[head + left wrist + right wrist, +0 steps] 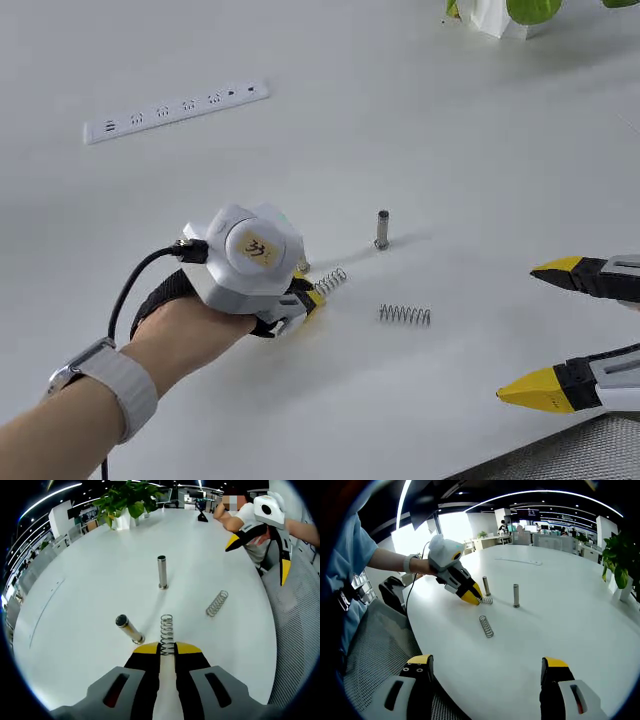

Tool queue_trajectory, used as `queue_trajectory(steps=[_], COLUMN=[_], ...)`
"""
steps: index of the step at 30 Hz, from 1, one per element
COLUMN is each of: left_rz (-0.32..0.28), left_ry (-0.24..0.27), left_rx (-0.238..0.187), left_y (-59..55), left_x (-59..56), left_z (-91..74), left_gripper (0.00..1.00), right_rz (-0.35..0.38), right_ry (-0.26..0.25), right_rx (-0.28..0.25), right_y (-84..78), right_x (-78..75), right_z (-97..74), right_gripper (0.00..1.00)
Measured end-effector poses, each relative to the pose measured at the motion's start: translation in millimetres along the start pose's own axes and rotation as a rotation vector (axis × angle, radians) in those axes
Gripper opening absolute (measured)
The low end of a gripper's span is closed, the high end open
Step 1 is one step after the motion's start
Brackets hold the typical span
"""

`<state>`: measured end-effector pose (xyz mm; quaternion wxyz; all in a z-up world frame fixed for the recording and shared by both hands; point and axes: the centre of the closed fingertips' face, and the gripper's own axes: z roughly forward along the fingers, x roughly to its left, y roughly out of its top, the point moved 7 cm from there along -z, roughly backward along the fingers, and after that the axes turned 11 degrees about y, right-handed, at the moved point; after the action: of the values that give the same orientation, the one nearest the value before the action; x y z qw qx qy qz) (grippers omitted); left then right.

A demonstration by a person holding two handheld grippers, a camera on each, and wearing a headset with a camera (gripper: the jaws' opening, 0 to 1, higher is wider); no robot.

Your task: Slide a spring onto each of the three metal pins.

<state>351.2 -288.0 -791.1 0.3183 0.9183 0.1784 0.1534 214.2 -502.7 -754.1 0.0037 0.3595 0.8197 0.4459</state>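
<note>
Springs ride no pin I see: fingers of my left gripper (167, 649) clamp a coiled steel spring (166, 630) at 3 o'clock of one bare silver metal pin (129, 628), a second loose spring (217, 603) waits, right gripper (486, 661) fingers apart.

The left tongs (312, 298), white-and-grey in body with yellow-tipped black jaws, sat low and nearly flat to the pale surface (450, 150). The person's left hand (190, 325) gripped them from behind. Their jaws were pressed together on one end of a thin coiled steel spring (166, 627), and the rest of it stuck out ahead of the tips. A bare forearm (50, 435) with a pale grey wristband (118, 385) ran back from that hand. The right tongs (518, 332), of the same yellow-tipped build, hung well to the right of the left tongs. Their jaws were spread wide with nothing between them, and their tips pointed towards the left tongs.
</note>
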Motion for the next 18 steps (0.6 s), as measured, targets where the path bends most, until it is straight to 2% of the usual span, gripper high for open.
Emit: queue_trajectory(steps=[10,16,18], left_rz=[-0.016,-0.037,-0.052], left_ry=[0.008,0.02,0.02], left_rx=[0.002,-0.019,-0.04], left_y=[-1.3,-1.4,-1.5], left_x=[-1.4,0.3,-0.8], left_z=[-2.3,-13.2,-19.0], left_gripper=[0.07,0.07,0.07], right_rz=[-0.009,-0.022,-0.027], right_ry=[0.011,0.016,0.018], right_rx=[0.001,0.007,0.008], right_y=[4.9,7.8,9.7], right_x=[2.6,3.6,4.2], right_z=[3.3,3.5,3.6], right_gripper=[0.88,0.88,0.88])
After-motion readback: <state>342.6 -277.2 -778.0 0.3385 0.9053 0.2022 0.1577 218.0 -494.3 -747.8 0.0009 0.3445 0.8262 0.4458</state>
